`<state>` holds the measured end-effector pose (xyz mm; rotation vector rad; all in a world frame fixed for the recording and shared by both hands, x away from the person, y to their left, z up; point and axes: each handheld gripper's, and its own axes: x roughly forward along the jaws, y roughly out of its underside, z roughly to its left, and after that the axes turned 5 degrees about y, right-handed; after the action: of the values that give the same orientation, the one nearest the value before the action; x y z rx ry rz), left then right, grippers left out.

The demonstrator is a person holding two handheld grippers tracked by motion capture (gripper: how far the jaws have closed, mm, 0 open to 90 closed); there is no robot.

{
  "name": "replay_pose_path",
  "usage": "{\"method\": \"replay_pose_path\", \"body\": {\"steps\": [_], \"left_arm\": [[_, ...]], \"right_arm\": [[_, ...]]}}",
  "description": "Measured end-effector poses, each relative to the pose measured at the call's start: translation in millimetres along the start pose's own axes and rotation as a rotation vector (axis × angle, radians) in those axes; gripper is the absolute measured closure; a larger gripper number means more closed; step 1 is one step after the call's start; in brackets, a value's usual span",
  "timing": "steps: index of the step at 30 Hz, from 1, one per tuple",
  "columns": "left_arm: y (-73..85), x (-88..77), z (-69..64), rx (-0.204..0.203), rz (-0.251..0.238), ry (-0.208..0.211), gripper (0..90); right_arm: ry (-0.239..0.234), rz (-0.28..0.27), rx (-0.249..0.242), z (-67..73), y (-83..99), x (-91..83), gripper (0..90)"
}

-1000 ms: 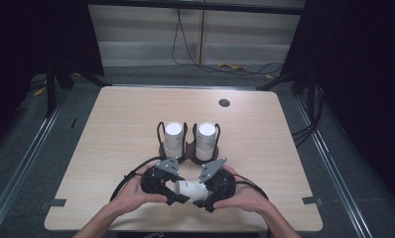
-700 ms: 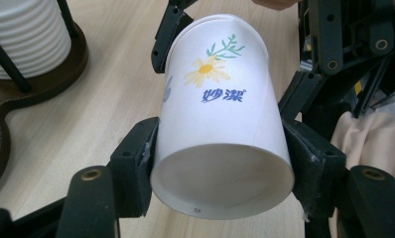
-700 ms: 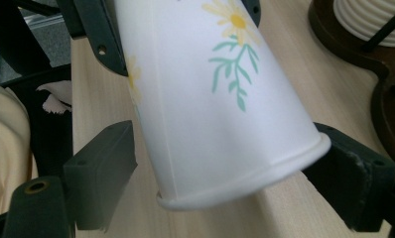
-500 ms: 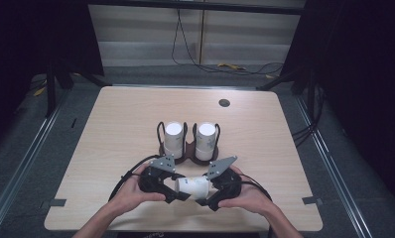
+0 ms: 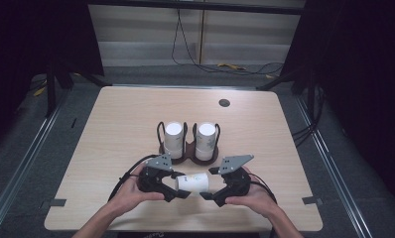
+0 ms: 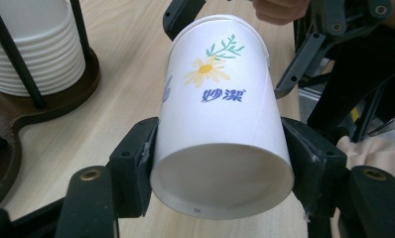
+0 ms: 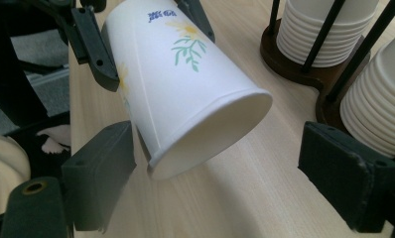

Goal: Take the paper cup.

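Note:
A white paper cup point(image 5: 194, 182) with a daisy print lies sideways just above the table near its front edge. My left gripper point(image 5: 179, 188) is shut on the cup's base end; in the left gripper view both pads point(image 6: 142, 148) press the cup point(image 6: 220, 119). My right gripper point(image 5: 209, 184) stands to the cup's right, and its jaws have just been opening. In the right gripper view the cup's point(image 7: 185, 84) wide end lies between the jaws of my right gripper point(image 7: 225, 168), near the left pad point(image 7: 108, 168), ungripped.
A dark wooden rack point(image 5: 188, 157) with black wire posts holds two stacks of white cups point(image 5: 174, 139) point(image 5: 206, 140) just beyond the grippers. A round cable hole point(image 5: 224, 102) sits at the table's far side. Cables lie on the floor behind the table.
My right gripper has drawn back to the right, off the cup's end, with its jaws a little wider. The left gripper and the cup have stayed in place.

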<state>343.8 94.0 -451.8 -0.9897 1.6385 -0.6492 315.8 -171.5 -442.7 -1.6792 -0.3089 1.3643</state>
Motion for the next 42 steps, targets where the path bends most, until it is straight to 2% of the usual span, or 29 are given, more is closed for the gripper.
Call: {"method": "replay_pose_path", "body": {"steps": [1, 2, 5, 11, 16, 17, 21, 33, 38, 42], "left_arm": [[0.2, 0.3, -0.6, 0.0, -0.007, 0.002, 35.7], [0.2, 0.0, -0.9, 0.004, -0.01, -0.003, 35.7], [0.8, -0.1, -1.6, 0.011, -0.032, 0.0, 35.5], [2.8, 0.1, -2.6, 0.023, -0.091, -0.004, 35.4], [3.2, 0.9, -3.0, 0.022, -0.104, 0.003, 35.4], [3.3, 1.0, -3.0, 0.022, -0.112, 0.01, 35.4], [3.3, 0.6, -4.0, 0.024, -0.127, 0.007, 35.4], [3.5, 2.4, -6.1, 0.035, -0.149, 0.025, 35.3], [2.7, 0.8, -6.8, 0.026, -0.17, 0.036, 35.3], [2.0, -0.3, -6.5, 0.025, -0.188, 0.039, 35.3]], "right_arm": [[-0.01, -0.018, 0.023, -2.4, 1.3, -0.9, 14.2], [-0.01, -0.018, 0.023, -2.4, 1.3, -0.9, 14.2], [-0.034, -0.062, 0.061, -6.3, 2.7, -4.8, 14.2], [-0.061, -0.118, 0.089, -6.8, 1.8, -9.5, 14.2], [-0.07, -0.154, 0.098, -7.3, 0.7, -12.5, 14.2], [-0.084, -0.177, 0.109, -8.3, 0.4, -13.7, 14.2], [-0.106, -0.21, 0.124, -9.1, -0.3, -15.3, 14.2], [-0.136, -0.225, 0.132, -7.3, -1.2, -12.7, 14.1], [-0.142, -0.217, 0.113, -4.5, -1.9, -10.6, 13.6], [-0.163, -0.24, 0.135, -7.2, -1.5, -11.4, 13.7]]}}
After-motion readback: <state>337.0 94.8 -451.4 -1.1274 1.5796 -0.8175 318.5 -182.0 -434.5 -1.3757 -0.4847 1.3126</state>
